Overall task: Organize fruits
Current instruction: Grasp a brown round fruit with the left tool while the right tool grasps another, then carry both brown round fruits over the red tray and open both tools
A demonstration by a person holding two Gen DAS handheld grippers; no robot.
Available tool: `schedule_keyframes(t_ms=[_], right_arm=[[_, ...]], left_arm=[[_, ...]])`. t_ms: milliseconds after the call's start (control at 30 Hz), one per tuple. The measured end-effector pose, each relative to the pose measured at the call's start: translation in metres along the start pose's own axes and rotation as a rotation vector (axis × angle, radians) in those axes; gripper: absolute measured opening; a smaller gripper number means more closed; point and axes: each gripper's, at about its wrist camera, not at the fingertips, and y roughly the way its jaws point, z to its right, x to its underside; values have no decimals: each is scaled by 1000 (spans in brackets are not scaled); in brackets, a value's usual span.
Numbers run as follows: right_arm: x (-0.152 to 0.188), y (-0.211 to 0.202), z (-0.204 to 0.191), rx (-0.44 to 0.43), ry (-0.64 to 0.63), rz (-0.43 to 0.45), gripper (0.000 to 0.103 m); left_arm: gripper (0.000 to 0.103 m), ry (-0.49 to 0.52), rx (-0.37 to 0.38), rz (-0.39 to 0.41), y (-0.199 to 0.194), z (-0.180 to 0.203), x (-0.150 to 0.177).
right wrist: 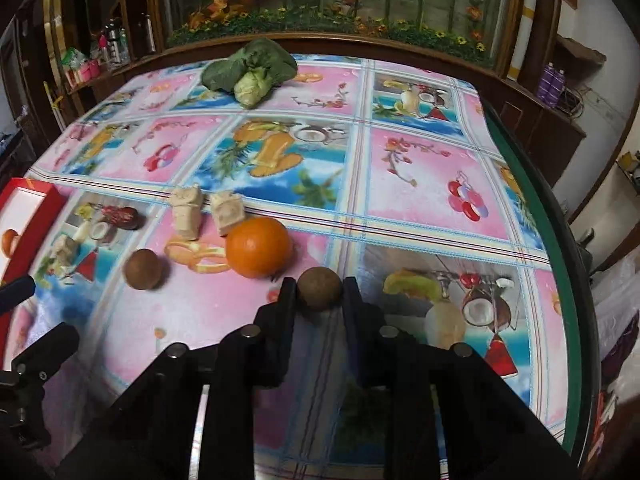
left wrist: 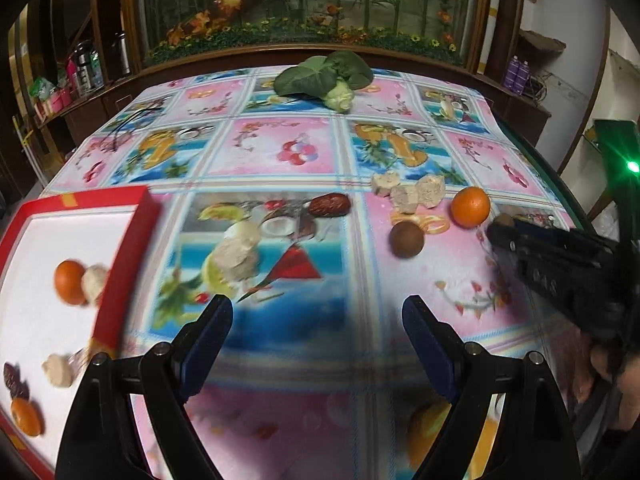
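My right gripper [right wrist: 319,286] is shut on a small brown round fruit [right wrist: 320,290], low over the tablecloth; it also shows in the left wrist view [left wrist: 505,229]. An orange [right wrist: 258,246] lies just left of it, with a second brown fruit [right wrist: 141,269] further left. Pale chunks [right wrist: 187,212] and a red date [right wrist: 125,217] lie beyond. My left gripper [left wrist: 318,320] is open and empty over the table, right of the red-rimmed white tray [left wrist: 136,240], which holds oranges [left wrist: 70,282], pale pieces and dates.
A leafy green vegetable [left wrist: 328,76] lies at the table's far edge. A wooden cabinet with an artificial plant display stands behind. The table's green edge [right wrist: 560,240] runs along the right. The patterned cloth shows printed fruit pictures.
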Motion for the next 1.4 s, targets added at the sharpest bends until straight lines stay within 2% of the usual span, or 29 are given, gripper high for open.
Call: schedule_keyframes(t_ms=[100,300,333,367,400,433,467,800,1167,1400], right_arm=[[7,-8,4,-6,9,-8,24],[30,-38,23,-32,90,38,24],[32,-40,25,-36,99,45,24],[34,-43,27,-44,114,56,24],[36,-46,30,-54,129,71,24],[36,-47,32,-58,134,77,24],[36,-48,33,-63,138,84,24],[38,-53,24,-70,116,83,24],[68,-104,-10,-65,57,93,24],[83,-118,-38,-71,64,109,24]], left_arm=[[87,4,14,-6,8,8,-7],[86,31,23,-9,30,35,-23],[79,31,23,-16,33,37,-24],[68,38,6,-28,37,40,-25],[50,47,4,-15,36,42,-26],[23,71,6,-6,35,44,-26],[21,84,2,-8,34,46,-25],[21,83,0,6,0,37,-1],[21,56,6,32,-45,15,29],[21,13,-6,47,-54,-6,42]])
